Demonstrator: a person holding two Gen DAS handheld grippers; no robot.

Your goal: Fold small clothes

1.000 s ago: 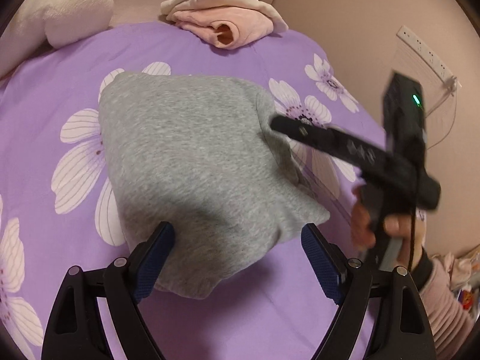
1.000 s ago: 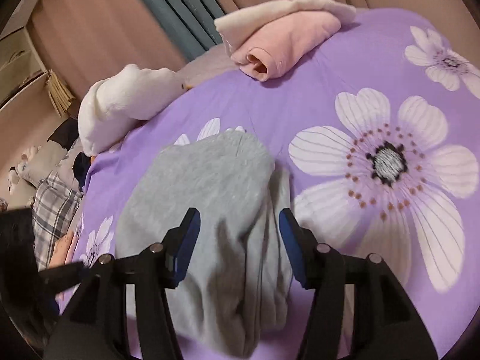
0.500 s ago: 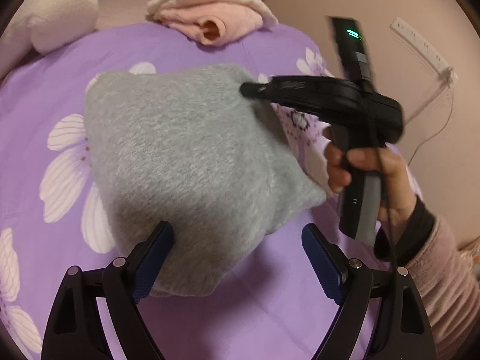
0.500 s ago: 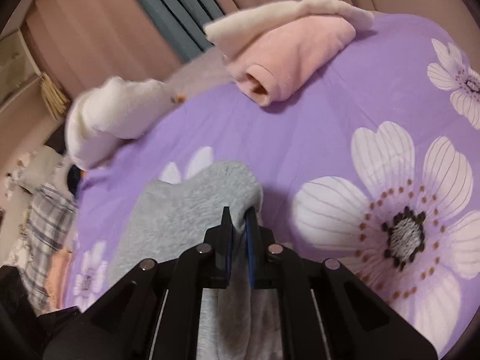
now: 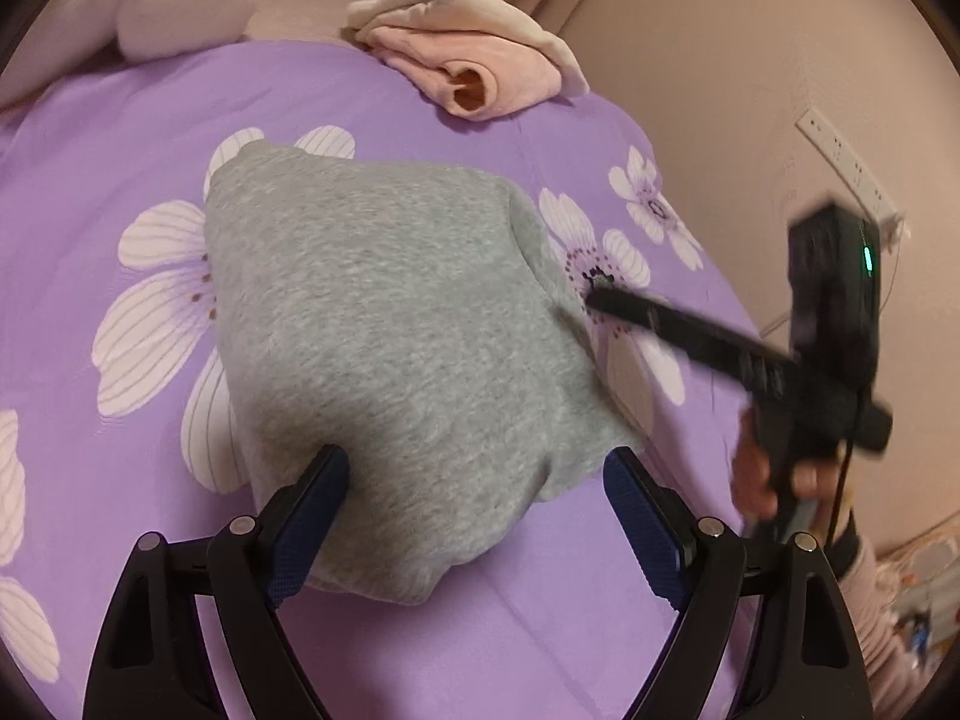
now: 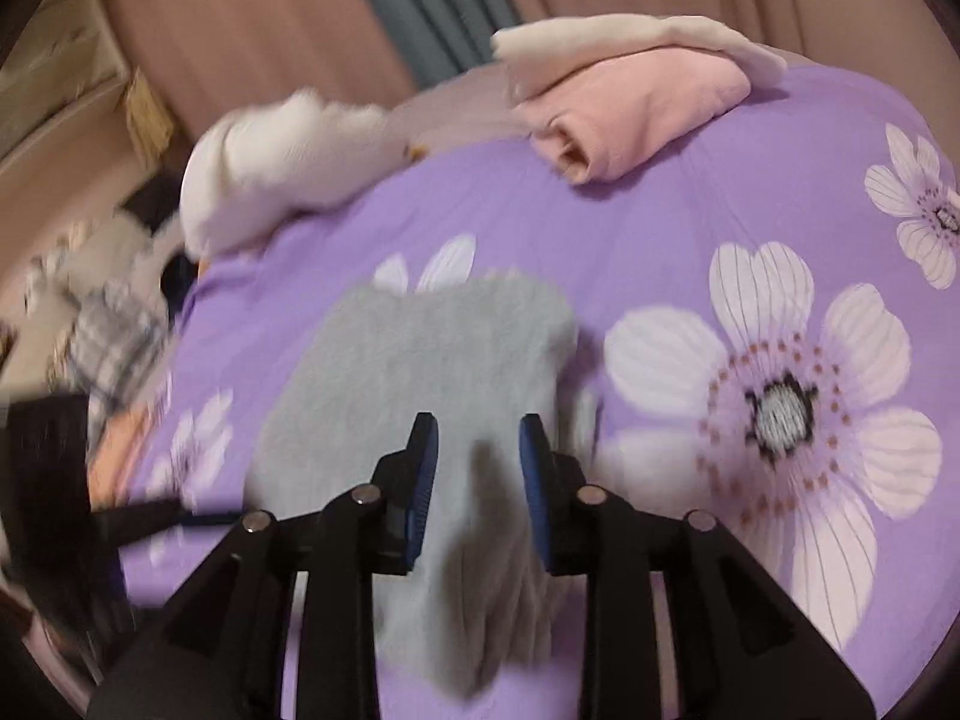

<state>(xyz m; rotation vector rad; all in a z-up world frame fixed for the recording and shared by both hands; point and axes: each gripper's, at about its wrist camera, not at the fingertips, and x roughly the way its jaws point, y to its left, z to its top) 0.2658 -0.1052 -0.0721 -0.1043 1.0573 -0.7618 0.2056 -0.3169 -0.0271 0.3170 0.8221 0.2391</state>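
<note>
Left wrist view showed us a grey garment point(image 5: 384, 348) lying on the bed point(image 5: 120, 120), already gathered into a thick, compact bundle, so we judged its folding nearly done, with perhaps a last tuck or some smoothing left. Beyond it, far ahead of our left tongs point(image 5: 474, 516), a pink garment point(image 5: 474, 69) sat folded near the bed's far edge with a cream garment point(image 5: 456, 0) on top, which we took as finished work.

Our left tongs were released and wide apart, and the near end of the grey bundle lay between their tips without being gripped. Off to their right, the right tongs point(image 5: 591, 294) reached in with their tip just beside the far right corner of the bundle; from this side we could not tell whether they touched it.

From the right wrist view, blurred as it was, our right tongs point(image 6: 477, 456) stood partly parted with grey cloth directly ahead and beneath them, nothing pinched between the pads. A white pillow point(image 6: 276, 162) lay far off to their left.
</note>
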